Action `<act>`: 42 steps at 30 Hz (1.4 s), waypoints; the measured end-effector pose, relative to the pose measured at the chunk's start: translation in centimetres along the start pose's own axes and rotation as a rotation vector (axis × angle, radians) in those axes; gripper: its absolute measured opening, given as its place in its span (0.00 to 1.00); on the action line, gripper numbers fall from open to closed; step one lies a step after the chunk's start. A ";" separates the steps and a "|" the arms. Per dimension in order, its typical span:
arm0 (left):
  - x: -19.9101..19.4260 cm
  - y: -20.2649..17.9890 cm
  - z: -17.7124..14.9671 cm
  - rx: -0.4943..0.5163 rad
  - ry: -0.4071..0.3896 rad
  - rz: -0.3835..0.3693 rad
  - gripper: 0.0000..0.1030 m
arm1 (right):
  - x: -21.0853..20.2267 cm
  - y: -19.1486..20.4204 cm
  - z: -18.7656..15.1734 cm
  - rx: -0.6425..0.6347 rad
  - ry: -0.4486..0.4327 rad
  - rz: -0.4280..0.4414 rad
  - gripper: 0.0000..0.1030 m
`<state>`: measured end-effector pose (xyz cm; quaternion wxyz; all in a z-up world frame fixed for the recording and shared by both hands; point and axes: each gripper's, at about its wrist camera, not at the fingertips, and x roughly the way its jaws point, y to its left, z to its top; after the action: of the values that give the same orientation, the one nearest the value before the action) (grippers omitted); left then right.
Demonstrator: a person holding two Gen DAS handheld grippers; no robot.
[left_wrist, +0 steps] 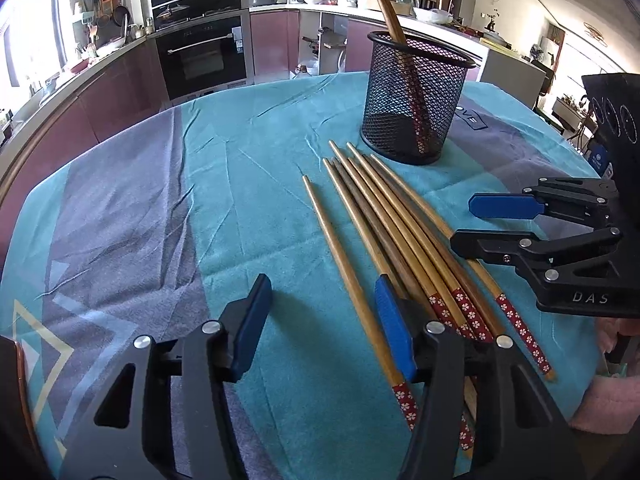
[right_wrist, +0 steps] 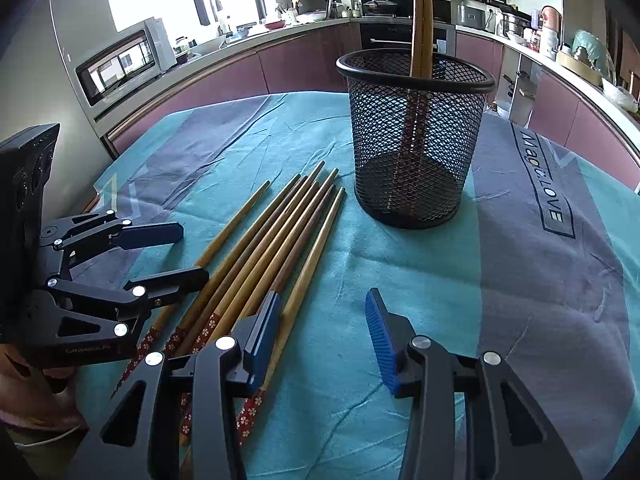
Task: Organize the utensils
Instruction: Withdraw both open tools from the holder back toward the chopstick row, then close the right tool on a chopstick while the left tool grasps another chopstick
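Note:
Several wooden chopsticks (left_wrist: 400,220) (right_wrist: 272,240) with red flowered ends lie side by side on the cloth. Behind their tips stands a black mesh holder (left_wrist: 412,120) (right_wrist: 416,160) with two chopsticks (right_wrist: 422,20) upright in it. My left gripper (left_wrist: 322,292) (right_wrist: 194,254) is open over the near ends at the left of the bundle. One separate chopstick (left_wrist: 340,252) runs just inside its right finger. My right gripper (right_wrist: 323,300) (left_wrist: 464,222) is open at the bundle's right side, the outermost chopstick (right_wrist: 316,252) just inside its left finger. Neither gripper holds anything.
A teal and grey cloth (left_wrist: 160,220) (right_wrist: 540,280) covers the round table. Kitchen counters, an oven (left_wrist: 200,56) and a microwave (right_wrist: 120,64) stand beyond the table's far edge. A pink sleeve (left_wrist: 608,400) shows at the right.

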<state>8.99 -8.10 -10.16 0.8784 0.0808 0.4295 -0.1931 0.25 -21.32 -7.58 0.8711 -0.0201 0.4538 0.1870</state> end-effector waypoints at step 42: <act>0.0 1.2 1.4 -0.133 -0.027 -0.057 0.07 | -0.9 -0.7 1.4 0.070 -0.063 0.060 0.05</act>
<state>10.53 -7.42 -9.31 0.8817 0.0074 0.4318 -0.1903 1.14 -21.94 -6.16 0.8792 0.0300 0.4326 0.1974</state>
